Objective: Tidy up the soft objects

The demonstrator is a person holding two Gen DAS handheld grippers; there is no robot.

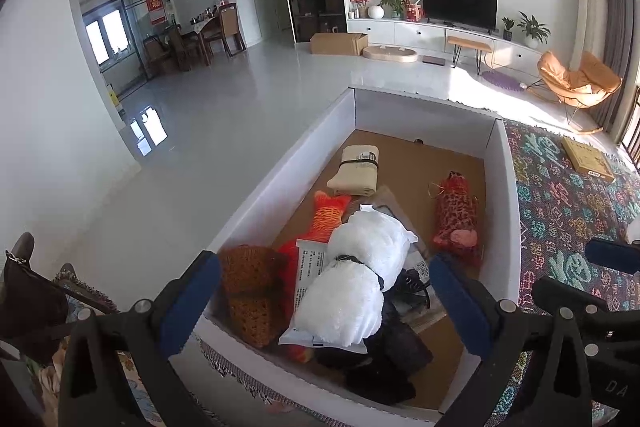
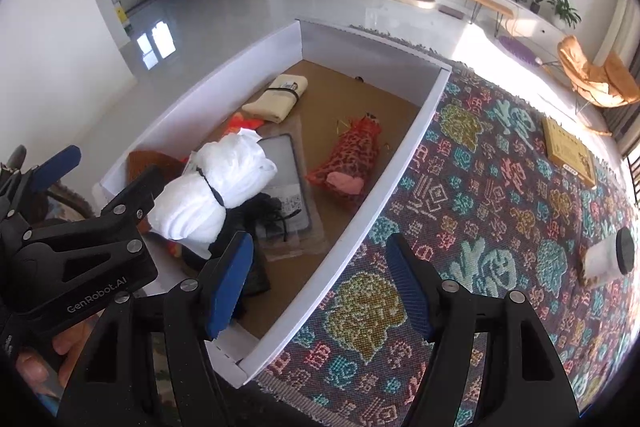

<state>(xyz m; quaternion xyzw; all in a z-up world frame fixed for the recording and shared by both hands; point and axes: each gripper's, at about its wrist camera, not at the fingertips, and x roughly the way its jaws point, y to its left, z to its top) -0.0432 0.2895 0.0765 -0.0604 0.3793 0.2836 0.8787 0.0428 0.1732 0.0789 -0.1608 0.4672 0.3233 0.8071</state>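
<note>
Box (image 1: 508, 187) of white card, brown-floored, sits on a patterned rug (image 2: 500, 195) and holds the soft things: a white fluffy bundle (image 1: 356, 279) tied round its middle, lying over an orange fish-shaped toy (image 1: 326, 217), a brown knitted piece (image 1: 250, 291) against the near-left wall, a folded beige cloth (image 1: 356, 171) further back, a red net pouch (image 1: 456, 219) well apart on the right side, and dark items (image 1: 384, 351) at the near end.

The left gripper (image 1: 326, 291) hovers over the box's near end with its jaws spread wide and nothing between them. The right gripper (image 2: 320, 285) hangs over the box's right wall and the rug, jaws likewise wide and holding nothing.

Only the right wrist view shows a flat grey packet (image 2: 286, 167) beneath the white bundle, a white jar with a black lid (image 2: 610, 257) lying on the rug, and fingers (image 2: 36, 367) gripping the left tool. Only the left wrist view shows the knitted piece in full.
</note>
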